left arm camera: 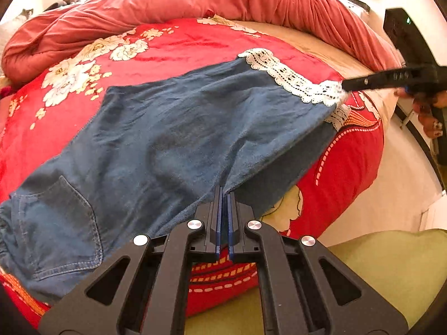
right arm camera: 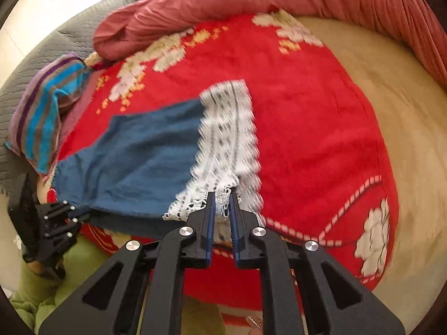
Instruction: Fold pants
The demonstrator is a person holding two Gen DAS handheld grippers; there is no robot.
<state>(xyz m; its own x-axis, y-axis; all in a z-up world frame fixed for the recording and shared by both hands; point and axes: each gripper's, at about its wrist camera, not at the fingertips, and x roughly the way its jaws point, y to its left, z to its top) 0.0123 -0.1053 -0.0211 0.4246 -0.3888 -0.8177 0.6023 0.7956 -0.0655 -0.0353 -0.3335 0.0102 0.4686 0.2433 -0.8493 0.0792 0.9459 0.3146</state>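
Denim pants (left arm camera: 173, 139) span the red blanket (left arm camera: 173, 44), left gripper (left arm camera: 225, 195) pinching the near edge at 6 o'clock, right gripper (right arm camera: 222, 199) clamping the lace cuff (right arm camera: 229, 150); both should lift evenly.
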